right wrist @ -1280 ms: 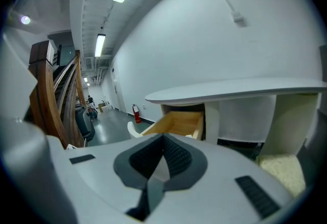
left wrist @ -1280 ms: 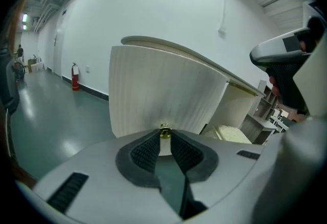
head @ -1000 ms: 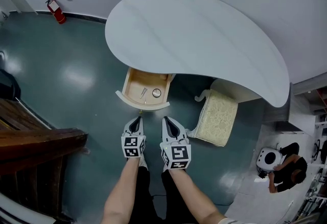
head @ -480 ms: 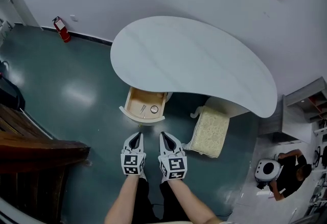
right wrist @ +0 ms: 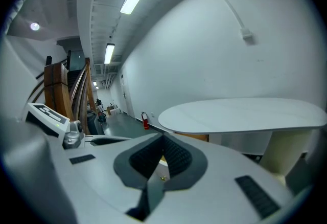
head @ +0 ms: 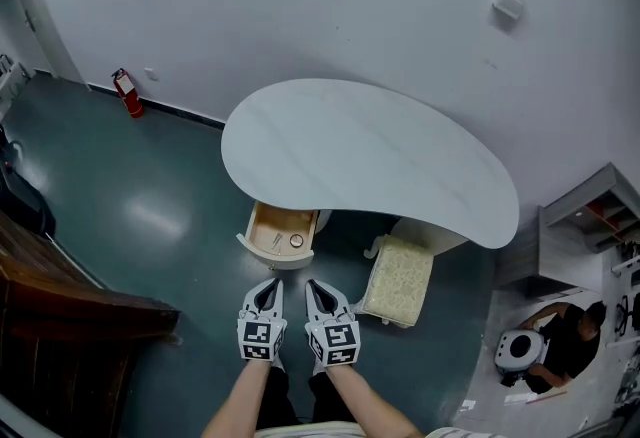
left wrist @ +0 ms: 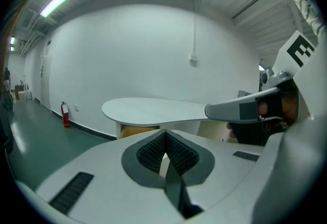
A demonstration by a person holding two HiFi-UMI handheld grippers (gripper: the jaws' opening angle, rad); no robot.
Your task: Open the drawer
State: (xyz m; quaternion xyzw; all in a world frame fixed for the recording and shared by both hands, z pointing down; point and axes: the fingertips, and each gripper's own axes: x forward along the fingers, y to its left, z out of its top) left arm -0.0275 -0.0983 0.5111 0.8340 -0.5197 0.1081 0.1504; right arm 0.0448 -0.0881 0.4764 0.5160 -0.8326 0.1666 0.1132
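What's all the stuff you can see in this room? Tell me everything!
table: 1, white, curved, against the wall in the middle
drawer: 1, pale wood inside, pulled open under the table's near left end
small round thing: 1, silvery, lying in the drawer
stool: 1, cream, patterned top, right of the drawer
fire extinguisher: 1, red, at the foot of the wall, left
wooden structure: 1, dark brown, lower left
wall box: 1, white, high on the wall, upper right
other person: 1, dark clothes, far lower right
left gripper: 1, white and grey, shut, empty, near the drawer
right gripper: 1, same colours, shut, empty, beside it
forearms: 2, bottom middle
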